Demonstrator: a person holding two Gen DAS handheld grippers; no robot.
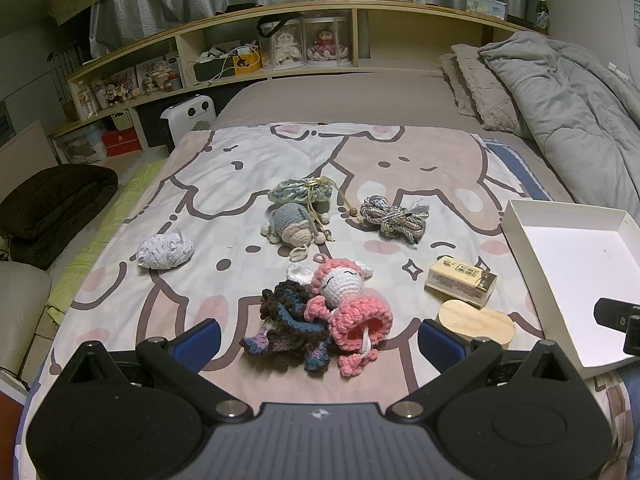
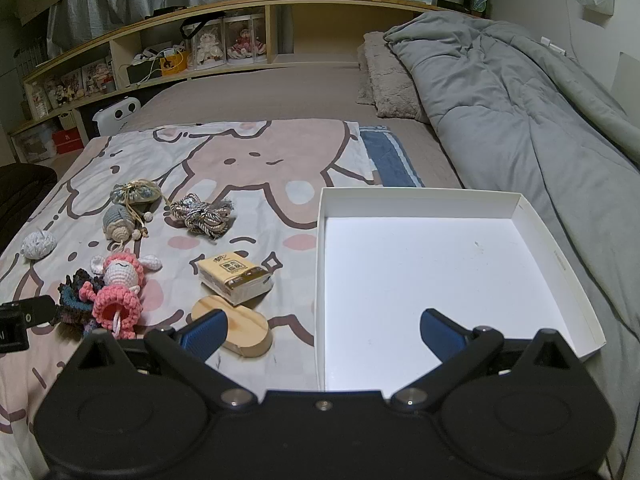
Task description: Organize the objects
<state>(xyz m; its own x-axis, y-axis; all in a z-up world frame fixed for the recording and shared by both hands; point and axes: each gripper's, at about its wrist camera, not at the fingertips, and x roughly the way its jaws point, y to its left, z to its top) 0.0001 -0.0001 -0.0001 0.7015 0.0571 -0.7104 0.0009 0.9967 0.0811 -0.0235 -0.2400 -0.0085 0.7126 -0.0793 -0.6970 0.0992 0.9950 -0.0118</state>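
- White cardboard box lid or tray (image 2: pixel 440 264), shallow and with nothing in it, lies on the bed at the right side of the cartoon-rabbit blanket (image 2: pixel 248 168); it looks meant as the place to gather the loose things.
- Left gripper (image 1: pixel 320 338) hangs over the near edge of the blanket, angled downward, its blue-padded jaws spread wide and holding nothing.
- Right in front of it, between the jaws in that view, lie a pink-and-white crochet doll (image 1: pixel 348 300) and a dark brown-and-blue crochet piece (image 1: pixel 288 332), touching each other. They are the nearest things, so probably the first candidates to be picked up.
- Right gripper (image 2: pixel 322 334) hovers astride the near left wall of the tray, jaws also fully released and empty, likely waiting to steady or fill it.
- Oval wooden block (image 2: pixel 236 330) lies just beside the tray, partly behind the right gripper's left finger, with a yellow tissue packet (image 2: pixel 236 278) just beyond it.
- Farther off on the blanket: a bundle of grey-gold cord (image 2: pixel 204 214), a blue-grey crochet animal (image 1: pixel 288 228), a drawstring pouch (image 1: pixel 302 192) touching it, and a white crochet lump (image 1: pixel 164 250) well apart at the left.
- Nothing has yet gone into the tray, so the sorting seems not begun.
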